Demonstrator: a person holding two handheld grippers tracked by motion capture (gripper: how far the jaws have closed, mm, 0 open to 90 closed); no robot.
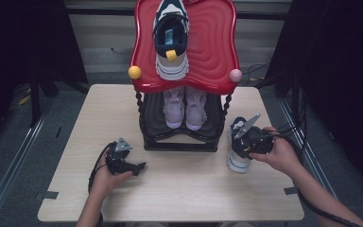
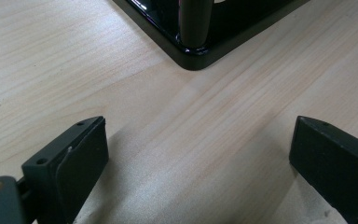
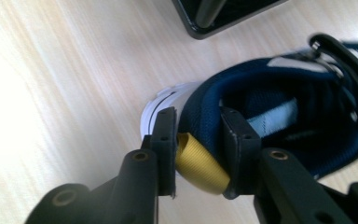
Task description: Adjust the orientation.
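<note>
High view: we see the navy-and-white sneaker with a yellow heel loop (image 1: 238, 150) standing on the light wood table (image 1: 179, 189), just right of the black lower shelf of the shoe rack (image 1: 179, 139); the right gripper (image 1: 246, 142) sits over its heel, hiding most of the collar, so only the white sole and a bit of the navy upper show. A matching sneaker (image 1: 171, 40) lies on the red wavy top tray (image 1: 212, 47), a pale pink pair (image 1: 185, 108) sits below in shadow. The left gripper (image 1: 137, 166) rests on the table left of the rack. Left gripper view: jaws stand wide apart with nothing between them, bare table and the rack's black corner (image 2: 193, 58) ahead. Right gripper view: jaws clamped on the sneaker's (image 3: 270, 116) padded navy heel collar, one outside, one inside, the yellow loop (image 3: 200, 163) caught between them; toe end cut off at the frame edge, insole dark and blurred.
</note>
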